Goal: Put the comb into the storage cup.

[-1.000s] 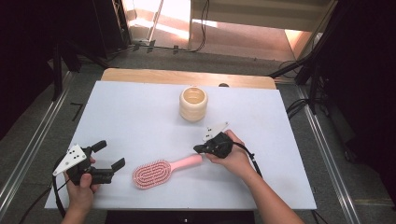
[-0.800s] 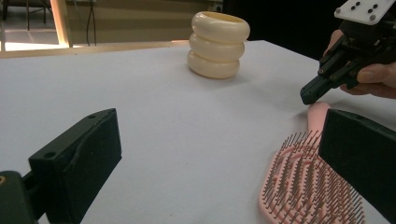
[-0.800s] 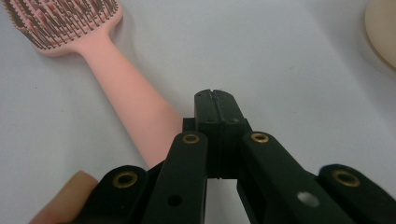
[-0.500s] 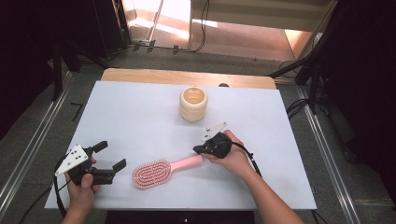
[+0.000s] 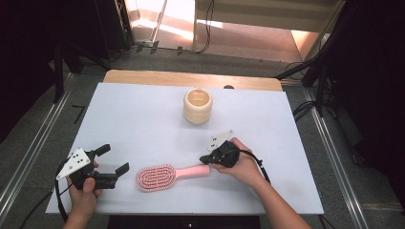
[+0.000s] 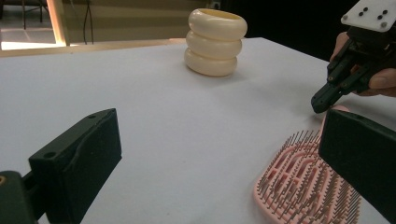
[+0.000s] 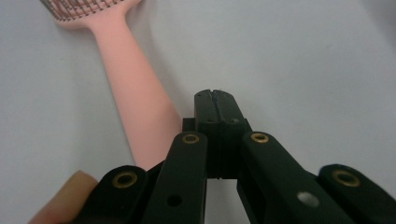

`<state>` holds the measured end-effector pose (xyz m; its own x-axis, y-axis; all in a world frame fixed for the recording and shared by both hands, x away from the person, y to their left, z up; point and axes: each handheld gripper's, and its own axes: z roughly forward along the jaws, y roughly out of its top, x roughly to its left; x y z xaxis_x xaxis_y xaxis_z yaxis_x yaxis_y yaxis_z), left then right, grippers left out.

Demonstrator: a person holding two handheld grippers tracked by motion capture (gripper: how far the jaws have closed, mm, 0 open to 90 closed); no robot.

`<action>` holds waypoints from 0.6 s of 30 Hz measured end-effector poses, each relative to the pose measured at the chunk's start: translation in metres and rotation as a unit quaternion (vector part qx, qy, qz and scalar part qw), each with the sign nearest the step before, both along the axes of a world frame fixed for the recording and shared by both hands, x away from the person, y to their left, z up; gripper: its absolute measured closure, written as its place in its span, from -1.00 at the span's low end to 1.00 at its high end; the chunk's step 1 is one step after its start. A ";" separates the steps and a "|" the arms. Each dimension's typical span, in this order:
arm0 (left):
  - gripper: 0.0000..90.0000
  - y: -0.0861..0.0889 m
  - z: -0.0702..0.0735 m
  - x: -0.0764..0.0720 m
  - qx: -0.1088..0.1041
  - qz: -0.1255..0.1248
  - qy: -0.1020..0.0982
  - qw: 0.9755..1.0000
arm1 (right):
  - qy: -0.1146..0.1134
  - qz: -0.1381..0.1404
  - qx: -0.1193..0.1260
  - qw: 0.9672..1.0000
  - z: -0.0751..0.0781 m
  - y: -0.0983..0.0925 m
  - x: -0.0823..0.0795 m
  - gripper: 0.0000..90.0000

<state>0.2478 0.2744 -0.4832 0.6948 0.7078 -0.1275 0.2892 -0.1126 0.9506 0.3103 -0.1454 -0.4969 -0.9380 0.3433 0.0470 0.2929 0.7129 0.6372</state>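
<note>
I can read no text, label, brand or number anywhere: not on my hairbrush (image 5: 155,177), the ringed cup (image 5: 197,106), the bench (image 5: 143,114), or the dotted plates atop my tongs.

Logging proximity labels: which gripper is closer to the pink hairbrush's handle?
Right. The right gripper, jaws shut, sits at the end of the hairbrush handle. The left gripper, open, is off beyond the bristle head, apart from it.

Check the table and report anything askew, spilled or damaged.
Nothing stands out. The pink hairbrush lies flat, bristles up, and the cream ribbed cup stands upright; no spill or damage shows on the white table.
</note>
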 end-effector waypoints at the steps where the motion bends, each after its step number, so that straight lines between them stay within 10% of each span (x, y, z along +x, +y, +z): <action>1: -1.00 0.000 0.000 0.000 0.001 0.000 0.000 1.000 | 0.002 0.001 0.000 1.000 0.000 0.000 -0.002 0.95; 18: -1.00 -0.002 0.000 -0.001 0.002 -0.001 -0.001 1.000 | 0.012 0.010 -0.011 1.000 0.001 -0.007 -0.029 0.95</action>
<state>0.2472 0.2727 -0.4833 0.6963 0.7072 -0.1227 0.2863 -0.1170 0.9510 0.2814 -0.1522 -0.4963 -0.9436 0.3254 0.0619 0.2929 0.7325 0.6146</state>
